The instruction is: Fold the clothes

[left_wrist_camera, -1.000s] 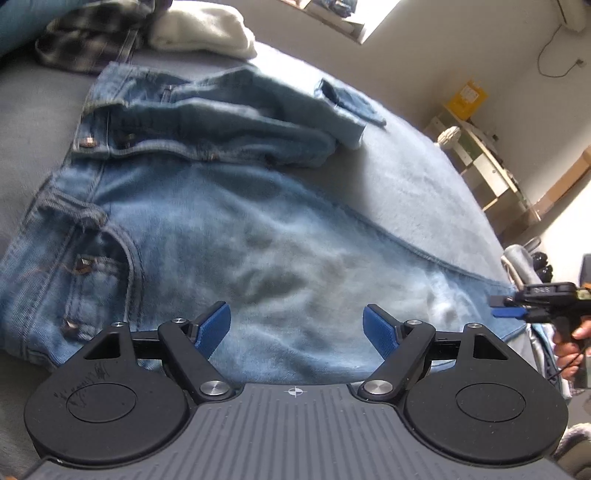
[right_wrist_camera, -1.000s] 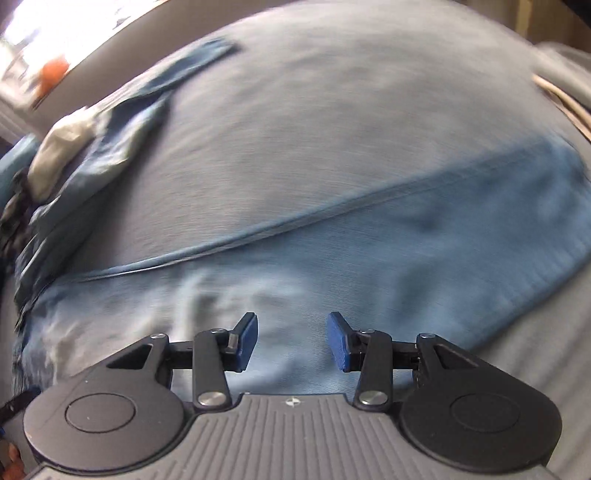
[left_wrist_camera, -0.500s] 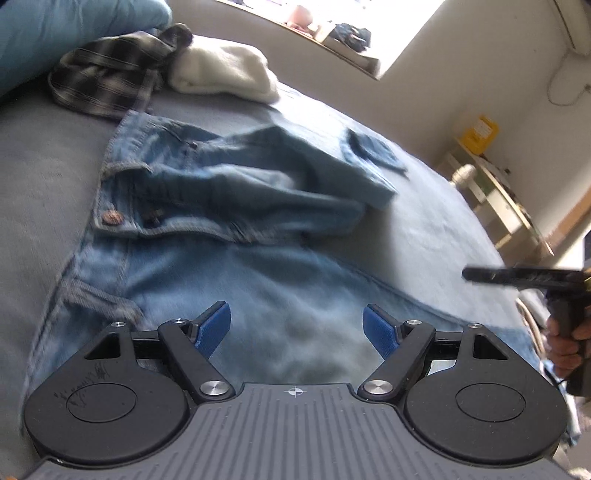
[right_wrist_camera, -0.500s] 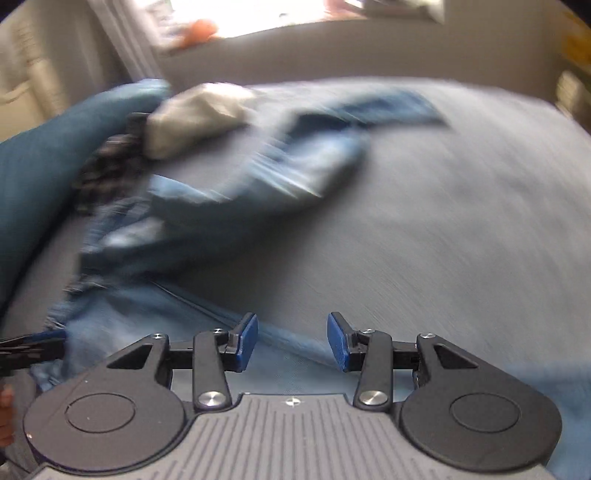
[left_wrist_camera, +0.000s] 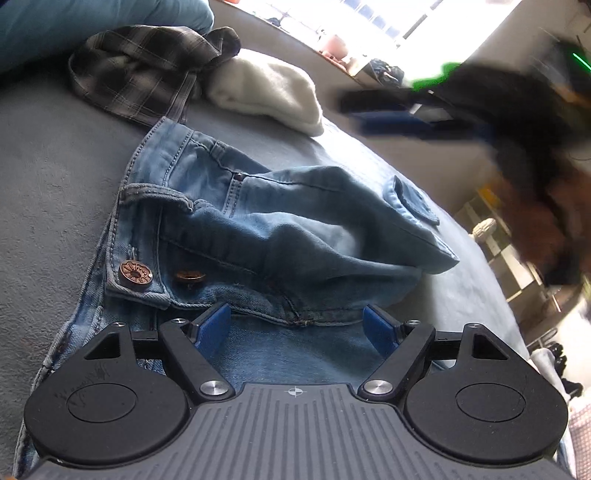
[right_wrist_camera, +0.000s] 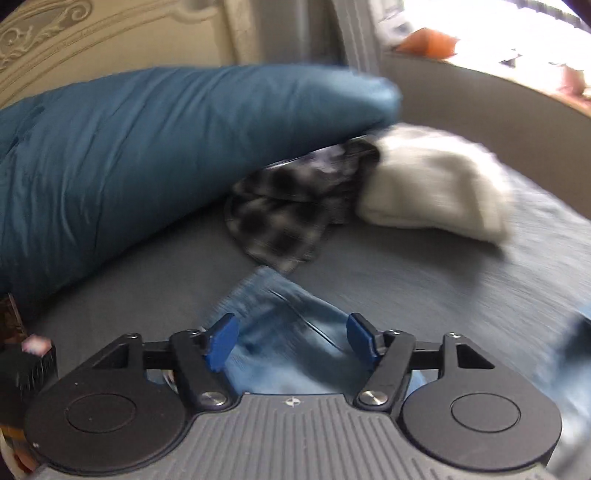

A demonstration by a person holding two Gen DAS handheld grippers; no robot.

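Blue jeans (left_wrist_camera: pixel 280 229) lie rumpled on a grey bed (left_wrist_camera: pixel 55 177). The left hand-held gripper (left_wrist_camera: pixel 297 328) hovers wide open and empty above them; the right hand-held gripper (right_wrist_camera: pixel 291 341), blurred, is opening, also empty. No lettering is readable.

Grey bed (left_wrist_camera: pixel 55 177) fills most of both views. Blue duvet (right_wrist_camera: pixel 129 155) bunched at head end of bed, cream carved headboard (right_wrist_camera: pixel 74 33) behind it. Beyond far side of bed, low grey wall (right_wrist_camera: pixel 480 110) under bright window (left_wrist_camera: pixel 424 22) (glare washes out panes); small items on sill, too blurred to name. Right of bed, pale shelf unit (left_wrist_camera: pixel 517 258) against white wall.
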